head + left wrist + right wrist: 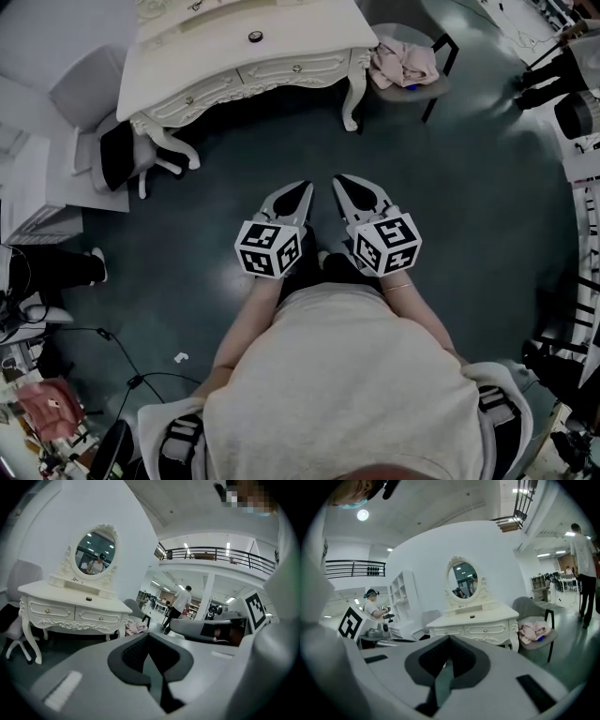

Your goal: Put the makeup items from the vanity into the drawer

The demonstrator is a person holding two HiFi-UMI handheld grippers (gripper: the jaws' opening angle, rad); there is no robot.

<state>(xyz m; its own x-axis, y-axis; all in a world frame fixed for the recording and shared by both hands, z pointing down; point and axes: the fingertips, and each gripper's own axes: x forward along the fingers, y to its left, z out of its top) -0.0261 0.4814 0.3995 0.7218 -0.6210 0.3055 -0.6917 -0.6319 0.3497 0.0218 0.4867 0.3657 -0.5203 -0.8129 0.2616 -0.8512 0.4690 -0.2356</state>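
A white carved vanity [246, 58] with an oval mirror [96, 552] stands across the dark floor, some way ahead of me. On its top lies one small dark round makeup item [255, 37], which also shows in the right gripper view [472, 616]. Its two front drawers [294, 68] are closed. My left gripper [302, 190] and right gripper [341, 182] hang side by side over the floor in front of my body, well short of the vanity. Both are shut with nothing between the jaws.
A grey chair with pink cloth [404, 62] stands right of the vanity. A white chair with a dark cushion [111, 150] stands to its left. Cables and bags [56, 403] lie at the lower left. A person [180, 603] walks in the background.
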